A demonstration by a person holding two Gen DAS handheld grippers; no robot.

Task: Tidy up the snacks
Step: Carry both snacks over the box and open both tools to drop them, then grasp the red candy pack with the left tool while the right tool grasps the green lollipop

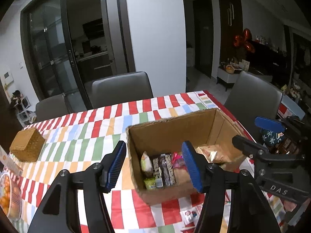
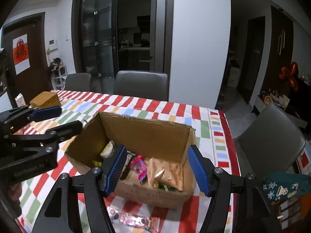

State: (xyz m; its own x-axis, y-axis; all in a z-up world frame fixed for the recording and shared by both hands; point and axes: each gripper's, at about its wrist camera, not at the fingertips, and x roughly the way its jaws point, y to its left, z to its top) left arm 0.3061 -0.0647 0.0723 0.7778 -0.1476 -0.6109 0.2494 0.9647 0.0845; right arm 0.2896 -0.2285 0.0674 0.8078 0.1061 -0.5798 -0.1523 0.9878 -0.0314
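Both grippers hover with jaws spread wide and nothing between them: the left gripper (image 1: 154, 167) points down at the near left part of a cardboard box (image 1: 171, 128), its right blue pad over the box interior and its left pad outside the box wall, while the right gripper (image 2: 158, 169) hangs over the near side of the same box, its 2 blue pads straddling the contents. Inside the box, toward its left wall, a green-and-white packet (image 1: 146, 163) stands upright beside a row of dark snack bars (image 1: 164, 168), with a small green pouch (image 1: 150, 183) at the near corner. Toward the middle lies a pink wrapped candy (image 2: 140, 166), and next to it, on the right side, an orange-printed snack bag (image 2: 167, 172) lies tilted. Just in front of the box, on the bench (image 2: 147, 102) with its red, green, blue and orange checked cloth, a flat pink-and-white packet (image 2: 134, 221) lies outside. Well apart to the left, a woven basket (image 1: 27, 145) sits near the far left part of the bench, and a bowl of oranges (image 1: 8, 194) rests at the near left edge. Grey chairs (image 1: 121, 89) stand behind the bench.
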